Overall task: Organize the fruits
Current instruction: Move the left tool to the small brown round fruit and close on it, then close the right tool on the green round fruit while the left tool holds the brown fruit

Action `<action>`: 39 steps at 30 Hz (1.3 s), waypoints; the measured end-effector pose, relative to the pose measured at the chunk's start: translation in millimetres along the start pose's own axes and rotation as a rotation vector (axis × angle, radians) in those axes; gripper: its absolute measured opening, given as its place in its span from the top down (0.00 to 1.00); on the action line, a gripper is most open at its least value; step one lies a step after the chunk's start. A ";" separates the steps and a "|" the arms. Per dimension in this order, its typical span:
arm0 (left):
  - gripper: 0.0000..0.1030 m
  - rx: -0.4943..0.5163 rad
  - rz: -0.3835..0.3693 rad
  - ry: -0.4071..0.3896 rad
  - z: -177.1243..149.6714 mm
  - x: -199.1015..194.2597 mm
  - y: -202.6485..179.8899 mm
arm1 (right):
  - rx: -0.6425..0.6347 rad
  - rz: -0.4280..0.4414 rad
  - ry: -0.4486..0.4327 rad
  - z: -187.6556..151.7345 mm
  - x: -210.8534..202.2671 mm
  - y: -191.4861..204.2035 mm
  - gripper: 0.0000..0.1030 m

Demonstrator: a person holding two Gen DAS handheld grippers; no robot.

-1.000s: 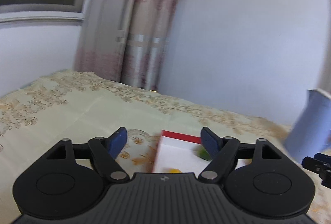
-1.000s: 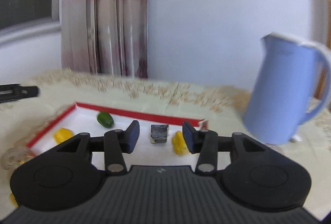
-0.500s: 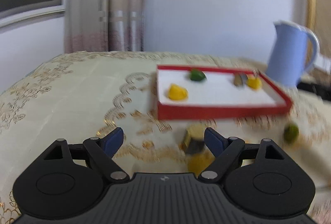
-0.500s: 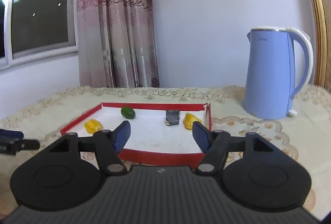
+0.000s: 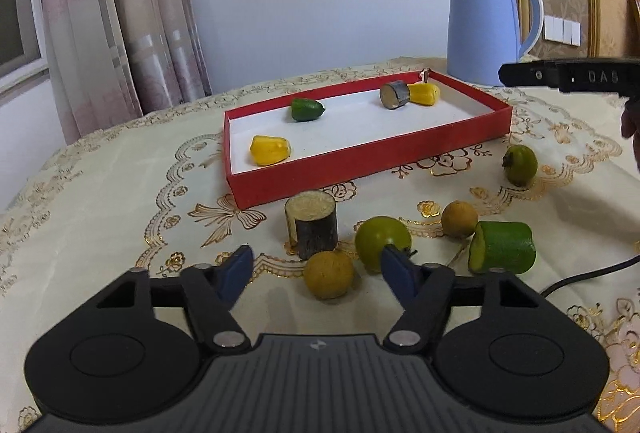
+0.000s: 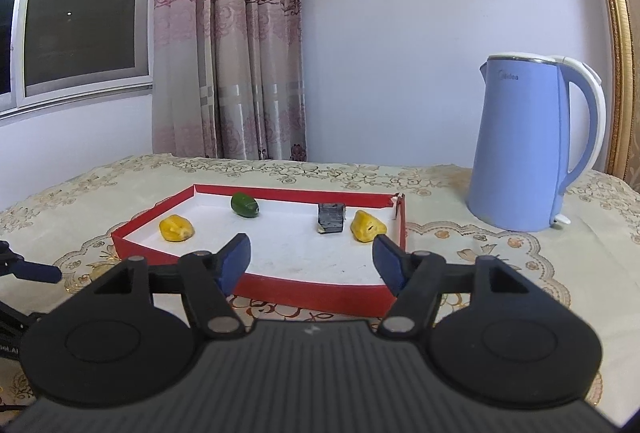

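A red tray (image 5: 360,157) with a white floor holds two yellow fruit pieces (image 5: 270,150), a green piece (image 5: 306,109) and a dark stub (image 5: 394,95). In front of it on the cloth lie a sugarcane stub (image 5: 312,227), two brown longans (image 5: 329,274), a green round fruit (image 5: 380,239), a cut green piece (image 5: 503,247) and a small green fruit (image 5: 519,164). My left gripper (image 5: 316,275) is open, with the near longan between its fingers. My right gripper (image 6: 310,263) is open and empty, above the tray's near wall (image 6: 312,297).
A blue electric kettle (image 6: 528,149) stands at the back right of the tray. A black cable (image 5: 592,275) runs over the cloth at the right. The right gripper's arm (image 5: 568,75) shows at the right edge of the left wrist view. Curtains and a window are behind the table.
My left gripper tilted down and moved in over the loose fruit, which now lies between and ahead of its fingers. My right gripper drew back and steadied, facing the tray.
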State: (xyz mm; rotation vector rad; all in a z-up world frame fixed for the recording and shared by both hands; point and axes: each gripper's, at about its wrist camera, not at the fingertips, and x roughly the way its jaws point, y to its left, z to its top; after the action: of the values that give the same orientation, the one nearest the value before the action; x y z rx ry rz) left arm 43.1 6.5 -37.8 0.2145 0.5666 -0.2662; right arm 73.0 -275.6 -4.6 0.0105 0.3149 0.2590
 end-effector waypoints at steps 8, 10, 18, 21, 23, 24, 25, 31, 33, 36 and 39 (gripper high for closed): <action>0.50 -0.023 -0.035 0.032 -2.8 0.1 14.2 | -0.004 -0.006 0.011 -1.1 1.8 0.7 0.36; 0.53 -0.019 -0.050 0.035 -2.8 2.0 13.4 | -0.007 -0.009 0.015 -1.1 3.0 1.5 0.36; 0.64 -0.019 -0.085 0.046 0.3 10.4 7.7 | 0.010 -0.034 0.022 -1.9 4.3 -4.2 0.36; 0.67 -0.031 -0.090 0.054 0.3 12.4 9.1 | 0.011 -0.041 0.022 -1.9 3.9 -5.9 0.36; 0.68 -0.032 -0.098 0.064 -1.2 13.9 8.6 | 0.016 -0.050 0.021 -1.6 3.6 -8.1 0.36; 0.68 -0.033 -0.102 0.068 -2.3 14.7 8.1 | 0.021 -0.055 0.020 -1.5 3.1 -9.7 0.36; 0.69 -0.033 -0.101 0.066 -3.0 14.5 7.5 | 0.027 -0.060 0.018 -1.3 2.6 -11.7 0.36; 0.73 -0.070 -0.128 0.066 -3.7 12.9 10.7 | 0.050 -0.077 0.027 -0.4 1.7 -21.1 0.36; 0.73 -0.080 -0.128 0.060 -3.9 10.7 11.7 | 0.050 -0.080 0.037 0.2 1.4 -23.1 0.36; 0.73 -0.092 -0.124 0.044 -2.9 4.6 14.1 | 0.043 -0.054 0.055 0.4 -0.1 -25.3 0.36; 0.73 -0.095 -0.102 0.024 -0.8 -2.4 16.9 | 0.004 -0.025 0.079 -1.1 1.0 -21.4 0.36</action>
State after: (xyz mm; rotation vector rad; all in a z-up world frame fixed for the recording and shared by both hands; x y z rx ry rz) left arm 45.9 23.1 -34.9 0.0971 0.6139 -0.3355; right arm 78.9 -296.1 -7.1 0.0000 0.3939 0.2348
